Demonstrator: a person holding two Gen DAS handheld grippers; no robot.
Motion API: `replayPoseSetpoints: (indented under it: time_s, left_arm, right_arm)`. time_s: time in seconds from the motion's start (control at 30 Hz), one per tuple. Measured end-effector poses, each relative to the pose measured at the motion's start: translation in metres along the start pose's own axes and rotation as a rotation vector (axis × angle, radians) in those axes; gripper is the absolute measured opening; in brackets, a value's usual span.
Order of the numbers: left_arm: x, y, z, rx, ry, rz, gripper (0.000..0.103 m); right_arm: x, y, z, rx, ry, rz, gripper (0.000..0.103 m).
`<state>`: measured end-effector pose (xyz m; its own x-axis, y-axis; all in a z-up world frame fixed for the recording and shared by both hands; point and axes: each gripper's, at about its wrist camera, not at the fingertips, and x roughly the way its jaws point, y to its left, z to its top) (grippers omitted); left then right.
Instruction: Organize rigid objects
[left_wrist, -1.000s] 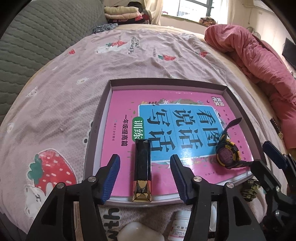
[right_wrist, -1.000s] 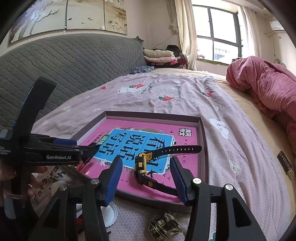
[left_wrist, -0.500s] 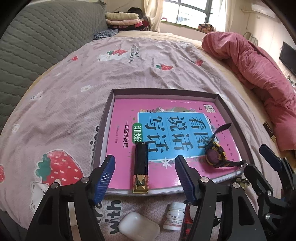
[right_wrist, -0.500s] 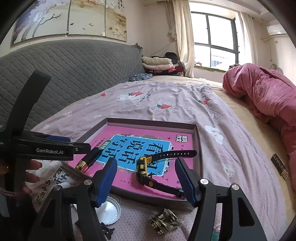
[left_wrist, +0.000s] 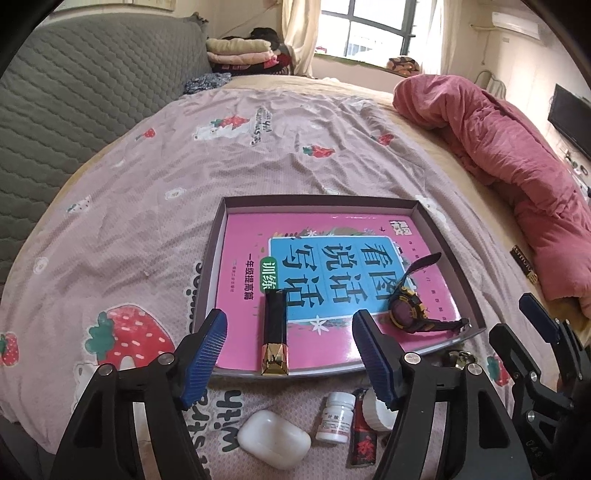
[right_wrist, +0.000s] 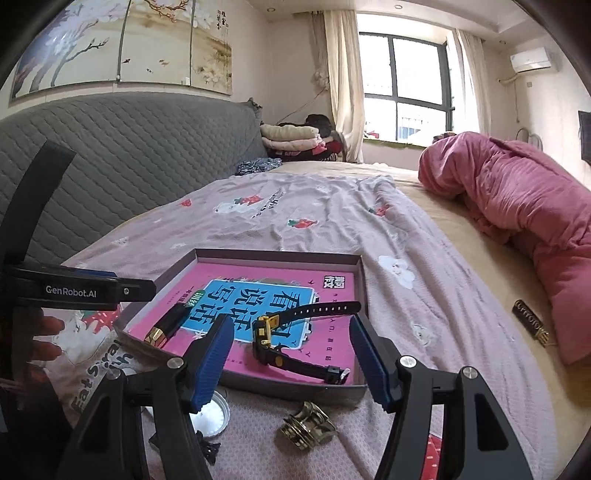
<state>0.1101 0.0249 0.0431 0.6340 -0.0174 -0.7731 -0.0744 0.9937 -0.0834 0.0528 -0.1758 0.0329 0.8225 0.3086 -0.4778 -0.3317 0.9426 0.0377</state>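
Counting now: one tray (left_wrist: 218, 243) is sitting on the bed (left_wrist: 147, 192), carrying one pink book (left_wrist: 243, 236), one lipstick (left_wrist: 274, 332) and one watch (left_wrist: 406, 312). Both tools are hanging wide open and gripping nothing. The left tool (left_wrist: 290, 350) has just been opening, its jaws straddling the lipstick's gold end from above without touching it. The right tool (right_wrist: 291, 363) is hovering with the watch (right_wrist: 273, 343) between its blue pads, apart from both. Lying on the sheet near the tray's front edge: one white case (left_wrist: 273, 439), one pill bottle (left_wrist: 337, 417), one brass piece (right_wrist: 308, 430), one round lid (right_wrist: 208, 415).
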Motion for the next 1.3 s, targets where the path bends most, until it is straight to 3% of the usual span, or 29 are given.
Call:
replayPoseSetpoints:
  time_s: [0.53,1.3]
  left_arm:
    - [-0.029,0.003,-0.008,0.010,-0.050,-0.017,0.072]
    - [-0.042,0.027,-0.035,-0.025,-0.015,-0.003,0.073]
  right_arm:
    - [-0.038,-0.005,-0.001,-0.008,-0.046,-0.053,0.065]
    - [-0.063,0.014,-0.010,-0.081,-0.012,-0.036,0.065]
